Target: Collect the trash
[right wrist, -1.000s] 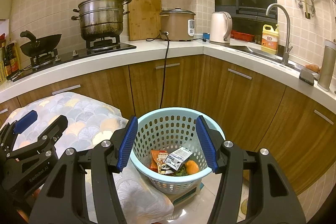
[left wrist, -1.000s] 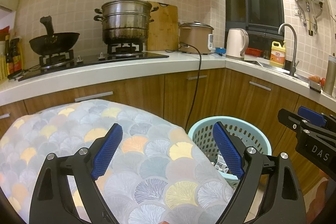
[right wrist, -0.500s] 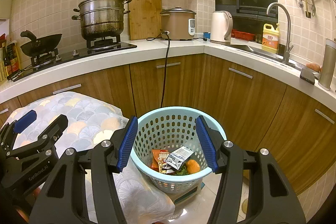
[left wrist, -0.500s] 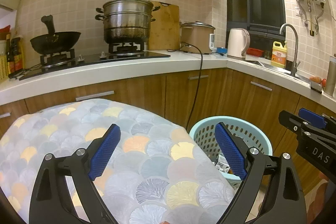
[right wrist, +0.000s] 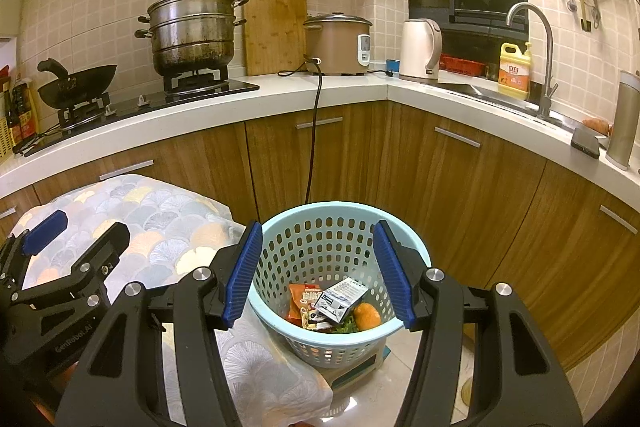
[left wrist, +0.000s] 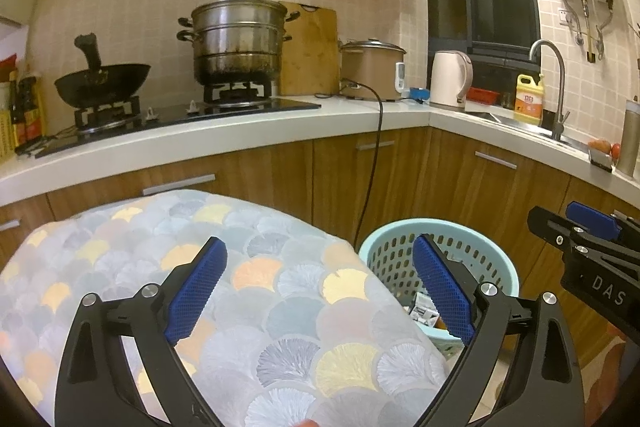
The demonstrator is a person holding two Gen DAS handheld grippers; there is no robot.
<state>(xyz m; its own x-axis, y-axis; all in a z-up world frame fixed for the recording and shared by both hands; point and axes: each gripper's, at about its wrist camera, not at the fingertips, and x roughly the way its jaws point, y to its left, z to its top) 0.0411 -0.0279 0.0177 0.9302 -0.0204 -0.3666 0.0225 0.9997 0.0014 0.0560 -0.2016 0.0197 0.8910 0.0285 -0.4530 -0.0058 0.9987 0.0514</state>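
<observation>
"DAS" lettering on right gripper (left wrist: pixel 588 239) body

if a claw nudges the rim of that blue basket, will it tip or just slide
Probably tip or skid rather than resist. The basket looks like thin perforated plastic, so likely light. It holds only some wrappers and an orange piece low inside, adding little weight. It also seems perched on a small stand, so an edge push could topple it.

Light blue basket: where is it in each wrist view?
Left wrist: light blue basket low right of centre, partly hidden behind the patterned cloth.
Right wrist: basket low centre, trash visible inside.
Shared landmark: black cord hanging down the cabinets just behind it.
</observation>
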